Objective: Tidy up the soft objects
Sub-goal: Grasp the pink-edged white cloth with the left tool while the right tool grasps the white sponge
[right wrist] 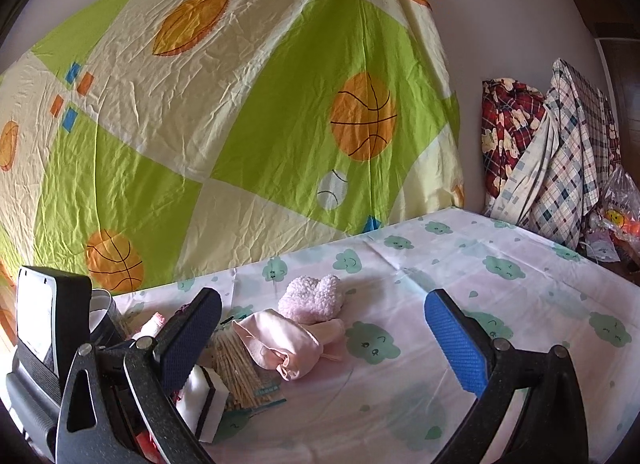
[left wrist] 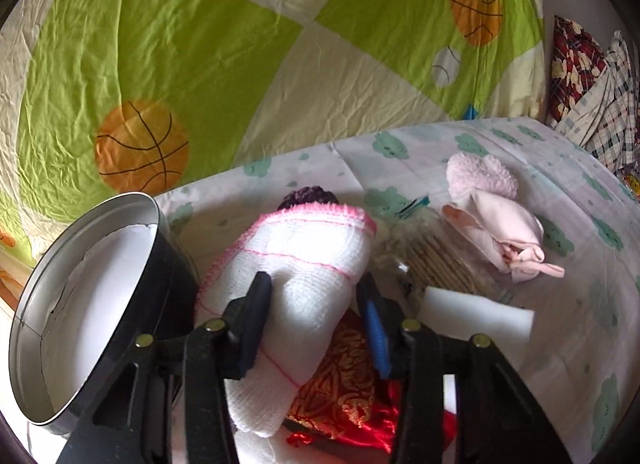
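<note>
Left hand-held gripper [left wrist: 314,296] clamped across rolled white cloth [left wrist: 304,260], pads dent it; cloth sits beside bucket [left wrist: 96,304] over red fabric [left wrist: 340,392] on bench [left wrist: 568,304]. Light, squashy, mid-roll grip suits. Right hand-held gripper [right wrist: 328,340] wide open, empty

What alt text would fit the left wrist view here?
The left gripper is closed on a rolled white cloth with pink stitching, beside a tilted black bucket with a white liner. Underneath lies red and gold fabric; pink socks rest further right on the cloud-print sheet.
</note>
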